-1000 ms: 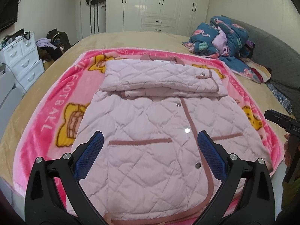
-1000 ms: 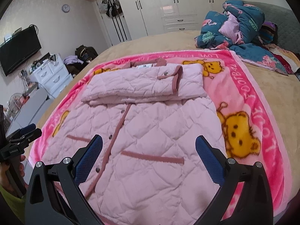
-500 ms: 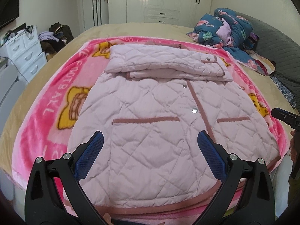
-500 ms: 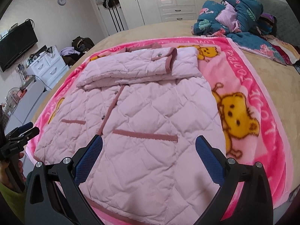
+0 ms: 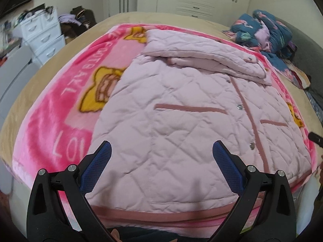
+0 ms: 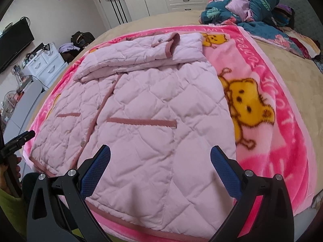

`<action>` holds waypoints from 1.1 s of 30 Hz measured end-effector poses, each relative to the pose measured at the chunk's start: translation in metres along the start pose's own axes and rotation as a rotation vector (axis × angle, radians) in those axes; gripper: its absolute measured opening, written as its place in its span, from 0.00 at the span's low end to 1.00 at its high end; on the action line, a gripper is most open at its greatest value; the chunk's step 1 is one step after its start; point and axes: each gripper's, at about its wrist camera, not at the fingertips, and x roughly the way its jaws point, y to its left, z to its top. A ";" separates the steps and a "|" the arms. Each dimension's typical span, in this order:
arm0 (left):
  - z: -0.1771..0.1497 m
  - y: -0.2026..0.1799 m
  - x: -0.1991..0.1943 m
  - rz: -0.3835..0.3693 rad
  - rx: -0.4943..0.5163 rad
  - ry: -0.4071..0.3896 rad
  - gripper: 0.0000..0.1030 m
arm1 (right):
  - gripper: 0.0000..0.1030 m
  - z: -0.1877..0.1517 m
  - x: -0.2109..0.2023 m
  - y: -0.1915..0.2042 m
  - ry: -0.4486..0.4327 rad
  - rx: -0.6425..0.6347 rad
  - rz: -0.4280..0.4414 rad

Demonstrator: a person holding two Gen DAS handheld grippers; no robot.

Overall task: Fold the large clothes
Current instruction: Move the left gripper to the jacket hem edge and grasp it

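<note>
One pale pink quilted jacket (image 5: pixel 181 125) lies front-up on a pink bear-print blanket (image 5: pixel 60 111) that covers the bed (image 5: pixel 125 18), its hem toward 6 o'clock and its top toward 12. Both sleeves are folded across the chest into a thick band at 12 o'clock; a dusty-rose placket with snaps runs down the front, and two rose-trimmed pocket slits cross the body. Compared with a second ago, both cameras sit closer to the hem, and the jacket fills more of each view; the garment itself lies as it did. Two grippers are present: the left gripper (image 5: pixel 161 155) hovers over the hem's left half with its blue pads spread wide, holding nothing, and the right gripper (image 6: pixel 160 157) does the same over the right half, equally agape. One heap of teal floral bedding (image 6: pixel 242 2) rests at 1 o'clock.
</note>
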 end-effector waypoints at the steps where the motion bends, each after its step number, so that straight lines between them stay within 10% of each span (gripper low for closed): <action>1: -0.001 0.005 0.000 0.008 -0.010 0.002 0.91 | 0.96 -0.001 0.000 -0.001 0.001 0.001 -0.001; 12: -0.015 0.066 0.009 0.080 -0.151 0.042 0.91 | 0.96 -0.012 -0.001 -0.017 0.025 0.016 -0.032; 22: -0.030 0.098 0.031 -0.082 -0.298 0.170 0.91 | 0.96 -0.021 -0.006 -0.030 0.042 0.039 -0.048; 33: -0.027 0.064 0.051 -0.133 -0.101 0.286 0.82 | 0.96 -0.035 -0.005 -0.042 0.074 0.074 -0.043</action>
